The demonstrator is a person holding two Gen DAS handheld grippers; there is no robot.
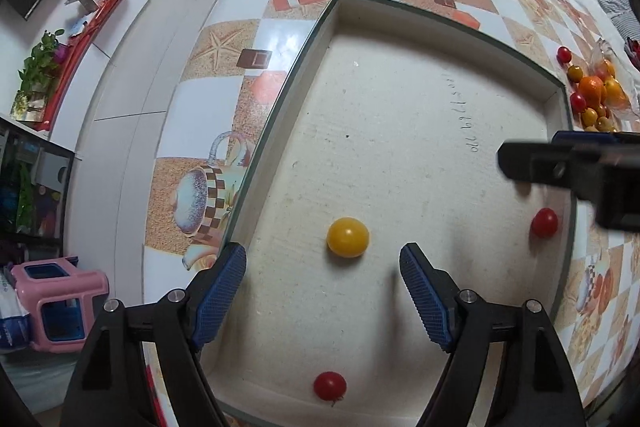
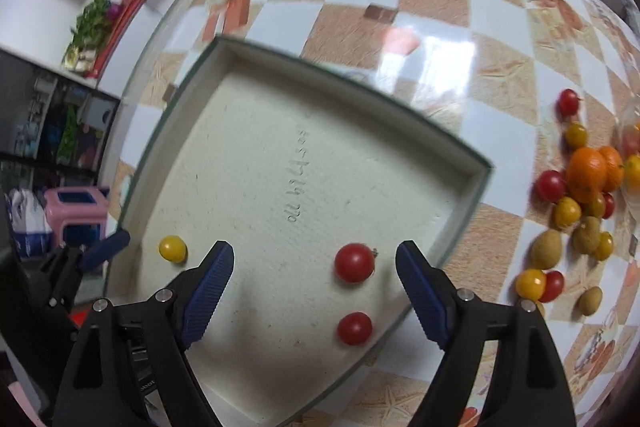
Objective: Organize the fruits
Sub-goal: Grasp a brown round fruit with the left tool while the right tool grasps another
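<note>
Yellow tomato [image 1: 347,237] – round, glossy, smooth

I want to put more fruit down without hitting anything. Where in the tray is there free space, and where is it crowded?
The tray floor is bare across its far half, beyond the handwritten marks. The near part holds a yellow tomato and two red tomatoes. Crowded: the fruit pile on the table right of the tray.

Tray [image 2: 460,195] floor mostly bare: only a yellow tomato [image 2: 173,248] by the left wall and two red tomatoes [image 2: 354,262] near the right wall. Middle and far end free. Low rim all round. Fruit pile [image 2: 580,203] crowds the table right of the tray.
</note>
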